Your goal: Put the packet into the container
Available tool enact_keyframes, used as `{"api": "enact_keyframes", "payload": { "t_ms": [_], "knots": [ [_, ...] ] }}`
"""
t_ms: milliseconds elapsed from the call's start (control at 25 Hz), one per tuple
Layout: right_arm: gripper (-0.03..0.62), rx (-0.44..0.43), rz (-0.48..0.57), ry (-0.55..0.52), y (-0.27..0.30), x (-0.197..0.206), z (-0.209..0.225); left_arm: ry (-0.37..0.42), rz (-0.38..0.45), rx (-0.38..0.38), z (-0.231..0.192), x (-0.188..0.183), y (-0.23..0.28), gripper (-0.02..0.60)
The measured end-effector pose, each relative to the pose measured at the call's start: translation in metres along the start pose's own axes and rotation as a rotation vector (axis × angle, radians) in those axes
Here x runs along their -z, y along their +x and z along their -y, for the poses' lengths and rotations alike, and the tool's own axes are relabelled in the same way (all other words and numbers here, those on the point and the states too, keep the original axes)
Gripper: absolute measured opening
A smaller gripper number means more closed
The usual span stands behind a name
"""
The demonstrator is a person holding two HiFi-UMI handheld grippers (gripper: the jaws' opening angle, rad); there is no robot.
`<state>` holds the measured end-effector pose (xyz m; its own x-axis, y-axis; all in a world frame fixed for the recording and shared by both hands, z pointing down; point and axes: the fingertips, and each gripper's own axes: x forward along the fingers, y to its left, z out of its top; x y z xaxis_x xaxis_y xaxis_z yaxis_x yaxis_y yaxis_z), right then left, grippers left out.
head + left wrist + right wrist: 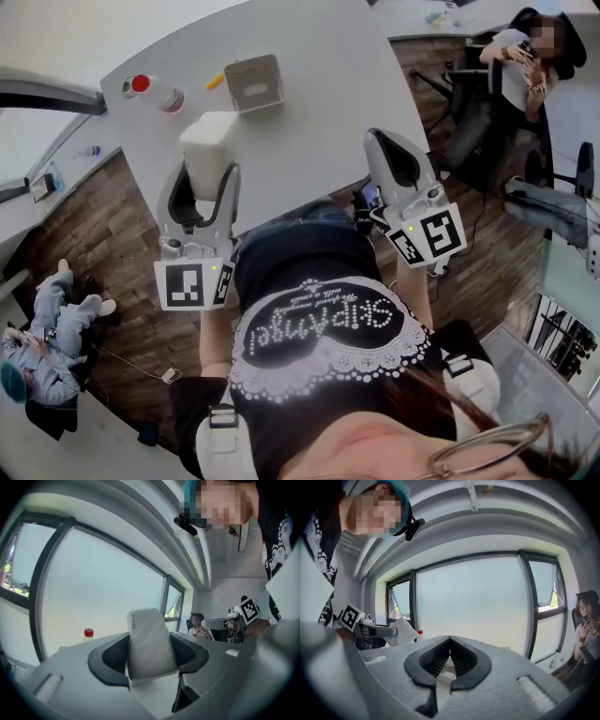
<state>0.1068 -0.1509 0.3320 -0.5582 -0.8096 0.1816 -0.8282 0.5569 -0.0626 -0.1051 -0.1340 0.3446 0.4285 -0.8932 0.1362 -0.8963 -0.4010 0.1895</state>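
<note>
L tool is gripping the packet upright, w/ the container lying just beyond it, slightly R, on the table; R tool is sitting clenched, empty.

Your left gripper grips the packet over the near part of the table. The container sits beyond the packet, with a bottle to its left. Your right gripper hangs over the table's near edge.

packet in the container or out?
Out. The packet is clamped in the left claw, jaws on both its sides; the container stands apart, farther up the table.
</note>
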Motion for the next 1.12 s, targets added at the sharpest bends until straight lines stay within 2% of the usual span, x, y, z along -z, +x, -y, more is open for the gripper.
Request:
{"api": "enact_keyframes", "payload": {
  "t_ms": [280,520,1120],
  "knots": [
    [0.000,-0.070,0.002,-0.003,0.011,0.000,-0.012,0.005,-0.014,-0.056,-0.004,0.009,-0.005,0.267],
    [0.000,-0.090,-0.007,0.006,0.009,0.004,-0.010,0.025,-0.014,-0.082,-0.001,0.007,-0.007,0.267],
    [0.000,-0.055,-0.039,0.063,-0.004,0.023,0.018,0.042,-0.030,-0.086,0.014,0.004,0.013,0.267]
  ]
}}
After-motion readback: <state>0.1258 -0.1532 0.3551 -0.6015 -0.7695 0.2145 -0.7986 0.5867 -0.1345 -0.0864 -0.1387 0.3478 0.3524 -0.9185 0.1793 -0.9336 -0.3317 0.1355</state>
